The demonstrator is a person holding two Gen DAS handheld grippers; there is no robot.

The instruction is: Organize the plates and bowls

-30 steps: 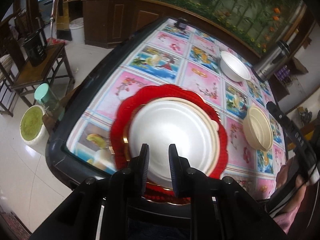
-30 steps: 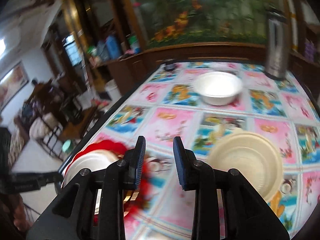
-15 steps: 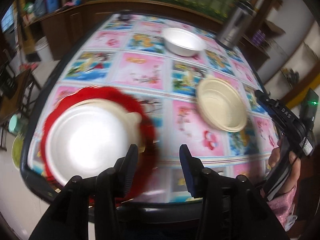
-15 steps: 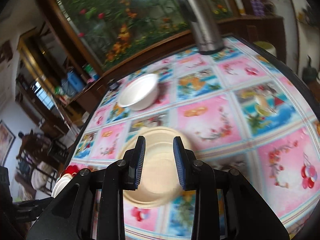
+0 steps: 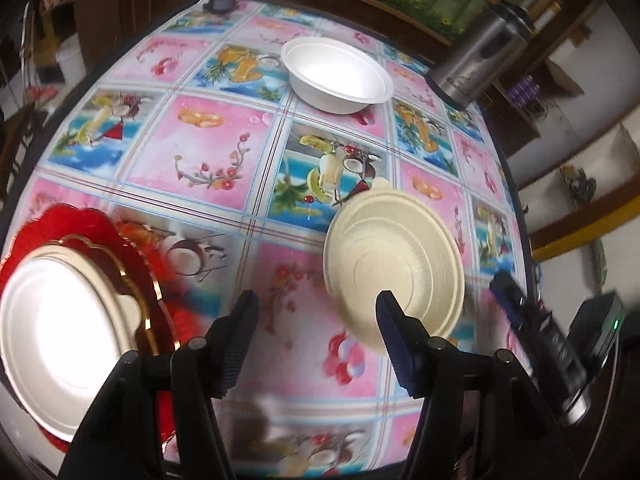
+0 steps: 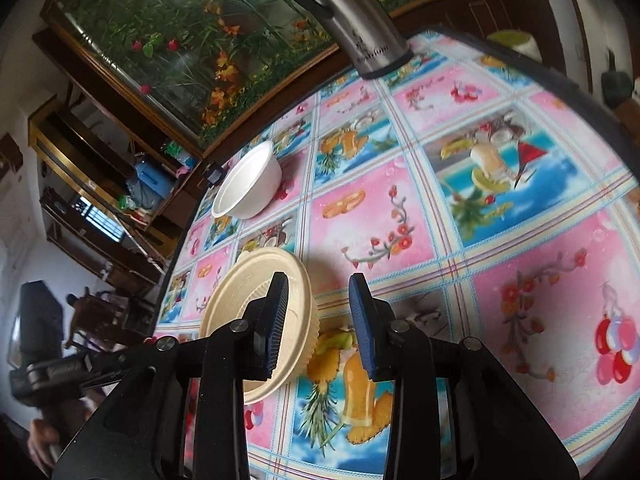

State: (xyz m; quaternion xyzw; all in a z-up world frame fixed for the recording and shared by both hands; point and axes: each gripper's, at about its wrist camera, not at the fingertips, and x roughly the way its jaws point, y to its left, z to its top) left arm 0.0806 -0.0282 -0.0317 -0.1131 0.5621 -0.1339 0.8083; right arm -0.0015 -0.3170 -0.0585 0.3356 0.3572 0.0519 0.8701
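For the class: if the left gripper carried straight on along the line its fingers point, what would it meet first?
Probably the patterned tablecloth: the left gripper has just been opening, nothing between its fingers, and the cream ribbed bowl sits just right of that line.

A steel thermos (image 5: 482, 66) is being carried upright by the table (image 5: 208, 148) at its far right corner, where it is standing on the fruit-and-flower printed tablecloth (image 6: 532, 264). A small dark object (image 5: 219, 1), too blurred to be identified, is lying at the far left corner. Beyond the table's far edge, a long floral painting (image 6: 192, 40) is being framed by dark wooden cabinets (image 5: 116, 20). Off the left edge, a white bucket (image 5: 72, 62) is seen standing on the floor.
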